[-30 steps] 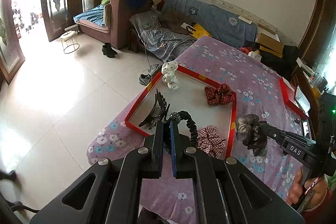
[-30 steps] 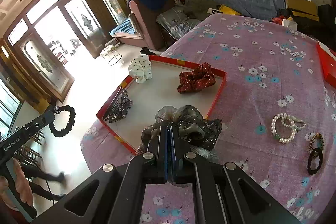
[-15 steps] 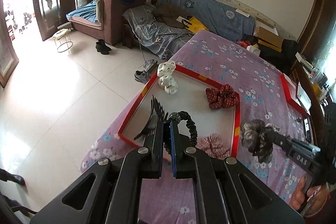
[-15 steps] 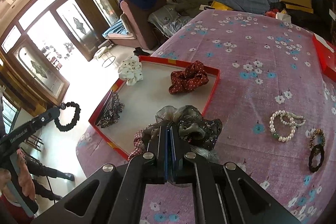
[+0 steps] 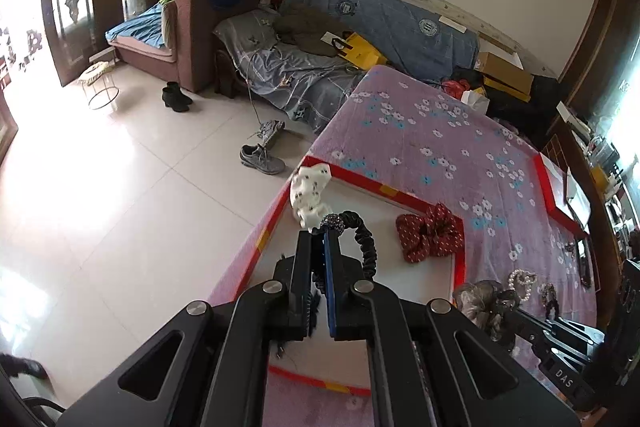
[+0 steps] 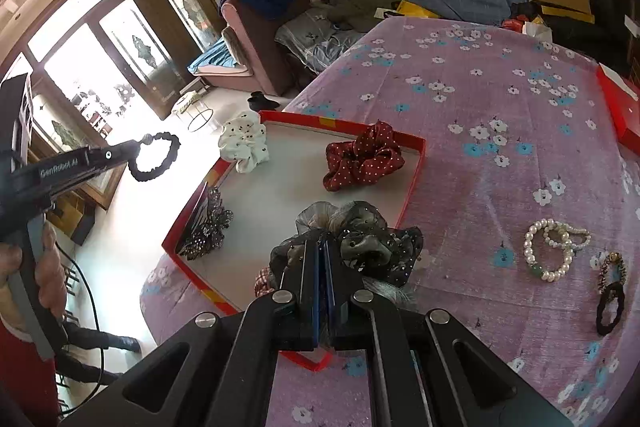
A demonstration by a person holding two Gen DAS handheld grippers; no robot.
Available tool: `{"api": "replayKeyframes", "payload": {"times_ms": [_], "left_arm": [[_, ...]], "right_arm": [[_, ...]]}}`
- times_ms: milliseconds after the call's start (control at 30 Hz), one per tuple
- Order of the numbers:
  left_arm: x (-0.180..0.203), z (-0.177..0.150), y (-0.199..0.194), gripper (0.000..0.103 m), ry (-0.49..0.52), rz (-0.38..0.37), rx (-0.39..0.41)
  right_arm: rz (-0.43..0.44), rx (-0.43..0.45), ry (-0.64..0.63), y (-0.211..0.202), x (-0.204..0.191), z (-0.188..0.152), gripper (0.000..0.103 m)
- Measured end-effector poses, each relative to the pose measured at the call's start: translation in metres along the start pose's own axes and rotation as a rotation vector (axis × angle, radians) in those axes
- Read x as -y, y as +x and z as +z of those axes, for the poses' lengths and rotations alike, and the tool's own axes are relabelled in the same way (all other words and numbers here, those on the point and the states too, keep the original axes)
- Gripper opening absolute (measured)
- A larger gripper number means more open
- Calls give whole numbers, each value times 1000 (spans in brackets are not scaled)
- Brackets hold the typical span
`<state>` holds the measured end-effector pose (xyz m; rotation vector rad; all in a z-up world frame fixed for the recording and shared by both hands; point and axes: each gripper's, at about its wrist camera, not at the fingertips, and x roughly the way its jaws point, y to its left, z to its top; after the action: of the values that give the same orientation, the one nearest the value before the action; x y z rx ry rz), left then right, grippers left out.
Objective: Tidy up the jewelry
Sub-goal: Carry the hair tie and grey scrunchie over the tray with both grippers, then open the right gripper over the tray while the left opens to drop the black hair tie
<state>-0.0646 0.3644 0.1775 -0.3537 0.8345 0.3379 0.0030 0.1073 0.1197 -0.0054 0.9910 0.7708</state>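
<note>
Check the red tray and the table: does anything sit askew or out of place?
The white scrunchie sits draped over the red tray's far corner rim, half outside. The pearl bracelets and black hair tie lie loose on the tablecloth, unsorted.

Scrunchies (image 6: 363, 155) in tray (image 6: 412, 183) (bracelets (image 6: 554, 247) outside)

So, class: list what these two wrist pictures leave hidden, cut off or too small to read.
- Checked scrunchie: right wrist view, mostly behind the right gripper and its grey scrunchie.
- Black hair clip: left wrist view, hidden behind the left gripper.
- Bracelets: left wrist view, too small.
</note>
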Motion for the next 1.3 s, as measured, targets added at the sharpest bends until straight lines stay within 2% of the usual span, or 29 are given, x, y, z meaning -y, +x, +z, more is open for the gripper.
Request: {"api": "replayKeyframes", "payload": {"times_ms": [267, 433, 533, 700, 933, 1167, 1300], "left_arm": [[-11, 34, 40, 6, 35, -55, -35], [5, 50, 80, 6, 61, -144, -92], [18, 53, 112, 6, 94, -172, -147], [33, 52, 163, 6, 136, -161, -226], [33, 54, 207, 6, 144, -127, -279], [38, 51, 220, 6, 155, -124, -295], [39, 53, 216, 14, 142, -140, -294]], "right_arm": [[-28, 44, 0, 7, -7, 17, 4], [-40, 66, 1, 17, -13, 28, 4], [-45, 70, -8, 26, -20, 33, 4], [-95, 34, -50, 55, -27, 28, 4], [-169, -47, -23, 91, -9, 18, 4], [-230, -63, -14, 103, 3, 25, 4], [-238, -76, -21, 108, 3, 27, 4]]}}
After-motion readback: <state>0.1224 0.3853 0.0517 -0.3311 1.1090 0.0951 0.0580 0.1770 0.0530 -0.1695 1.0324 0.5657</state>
